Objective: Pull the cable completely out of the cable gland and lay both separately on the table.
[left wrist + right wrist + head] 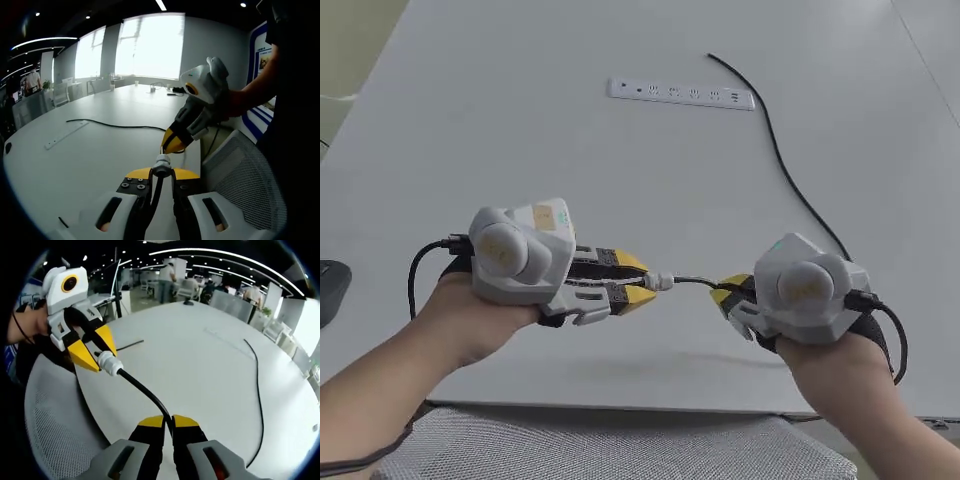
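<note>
The left tool [642,281] is pinching the white cable gland [660,283] between its yellow-tipped jaws. The right tool [725,292], jaws pressed together, is gripping the black cable [695,282] just beside it. The cable is running in a short, slightly sagging span from the cable gland to the right tool. Both are hanging in the air above the desk [570,150], on the near side of the white power strip [682,94] and well apart from it.

In the right gripper view, the cable [142,387] is rising from the right tool [168,422] and entering the cable gland [110,363] held by the left tool [100,351].

In the left gripper view, a dark strand [156,192] is trailing back between the jaws behind the cable gland [161,164]. It is possibly the cable's tail, though the angle is too poor to be sure.

A black cord [790,175] is snaking across the desk, passing the power strip's right end.
</note>
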Tool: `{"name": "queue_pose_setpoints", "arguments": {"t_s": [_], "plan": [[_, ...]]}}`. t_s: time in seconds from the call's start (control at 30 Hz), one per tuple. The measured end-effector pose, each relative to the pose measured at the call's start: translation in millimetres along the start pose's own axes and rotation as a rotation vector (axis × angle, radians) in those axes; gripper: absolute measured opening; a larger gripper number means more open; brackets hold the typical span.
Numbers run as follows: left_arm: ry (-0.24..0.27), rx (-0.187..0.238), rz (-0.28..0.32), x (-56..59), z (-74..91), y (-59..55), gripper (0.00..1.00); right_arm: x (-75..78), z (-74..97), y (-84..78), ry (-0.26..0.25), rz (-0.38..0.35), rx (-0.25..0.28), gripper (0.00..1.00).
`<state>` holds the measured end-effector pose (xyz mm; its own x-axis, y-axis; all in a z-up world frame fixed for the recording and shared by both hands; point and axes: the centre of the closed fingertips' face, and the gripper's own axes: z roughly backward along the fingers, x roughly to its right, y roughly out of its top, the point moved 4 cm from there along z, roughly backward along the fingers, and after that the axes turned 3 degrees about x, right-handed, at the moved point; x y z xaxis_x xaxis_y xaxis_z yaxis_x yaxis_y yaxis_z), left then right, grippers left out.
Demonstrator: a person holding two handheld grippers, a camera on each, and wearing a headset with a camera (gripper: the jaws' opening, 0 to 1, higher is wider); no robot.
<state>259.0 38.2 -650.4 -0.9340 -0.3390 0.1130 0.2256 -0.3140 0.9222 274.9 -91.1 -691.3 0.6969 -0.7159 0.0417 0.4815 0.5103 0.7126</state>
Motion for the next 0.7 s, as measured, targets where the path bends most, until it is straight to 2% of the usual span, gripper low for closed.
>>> {"name": "queue_pose_setpoints", "arguments": {"t_s": [0.37, 0.57, 0.7], "plan": [[-0.001, -0.005, 0.002, 1.0, 0.0, -1.3, 0.15, 8.9, -3.6, -24.6, -0.018, -0.181, -0.035, 0.0], [-0.004, -0.013, -0.005, 4.0, -2.0, -2.4, 0.15, 7.4, -4.3, -34.3, -0.027, -0.242, -0.048, 0.0], [-0.008, -0.022, -0.011, 5.8, -3.6, -4.0, 0.15, 5.0, -6.0, -37.6, -0.03, -0.256, -0.066, 0.0]]}}
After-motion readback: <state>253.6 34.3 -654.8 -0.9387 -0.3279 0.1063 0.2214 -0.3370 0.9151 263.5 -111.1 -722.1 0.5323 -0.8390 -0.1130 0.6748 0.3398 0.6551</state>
